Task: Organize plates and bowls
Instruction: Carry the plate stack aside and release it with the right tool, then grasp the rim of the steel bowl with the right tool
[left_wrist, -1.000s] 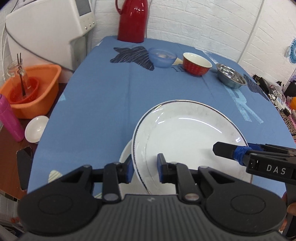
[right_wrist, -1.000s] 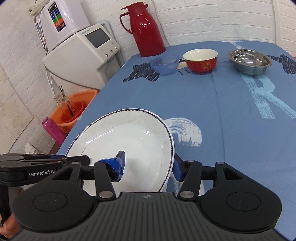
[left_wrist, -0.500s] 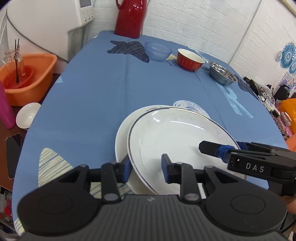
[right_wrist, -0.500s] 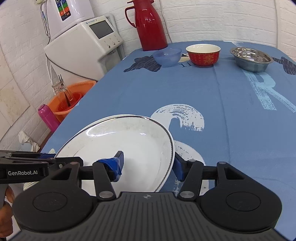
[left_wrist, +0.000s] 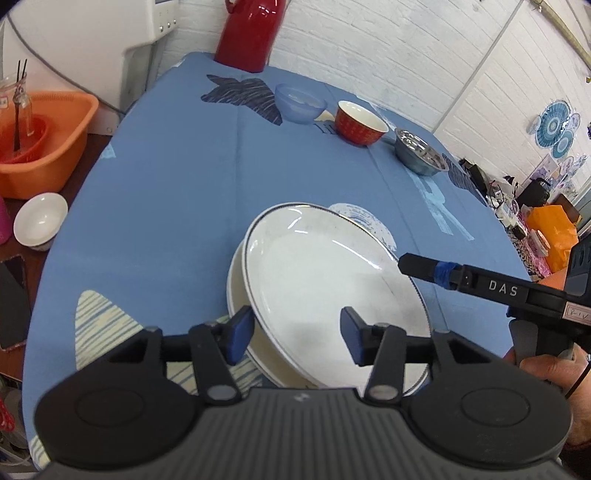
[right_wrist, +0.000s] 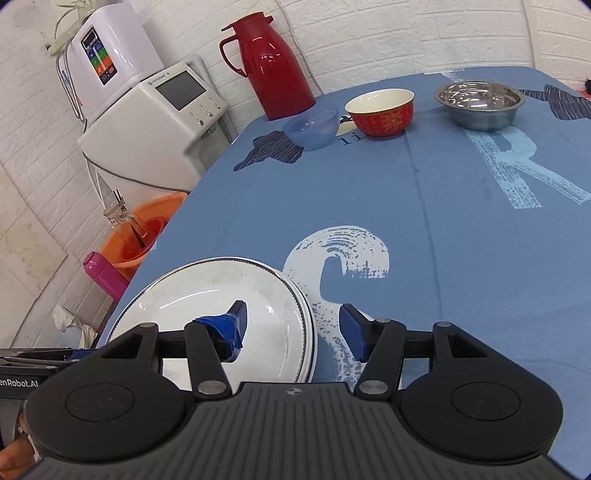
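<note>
A white plate with a dark blue rim (left_wrist: 325, 280) (right_wrist: 221, 302) lies on a second white plate (left_wrist: 236, 291) (right_wrist: 309, 325) at the near edge of the blue tablecloth. My left gripper (left_wrist: 295, 334) is open, its fingers on either side of the top plate's near left rim. My right gripper (right_wrist: 293, 328) is open too, with the plates' right rim between its fingers; one finger (left_wrist: 421, 266) reaches over the plate. Far back stand a blue bowl (left_wrist: 300, 102) (right_wrist: 312, 127), a red bowl (left_wrist: 360, 123) (right_wrist: 382, 110) and a steel bowl (left_wrist: 421, 151) (right_wrist: 480, 103).
A red thermos (right_wrist: 275, 62) stands at the table's far edge beside a white appliance (right_wrist: 155, 122). Left of the table are an orange basin (left_wrist: 40, 147), a small white bowl (left_wrist: 40, 221), a pink bottle (right_wrist: 105, 275) and a dark phone (left_wrist: 13, 299).
The rimmed plate came down from a tilt onto the lower plate. Both grippers, shut on its rim before, have opened.
</note>
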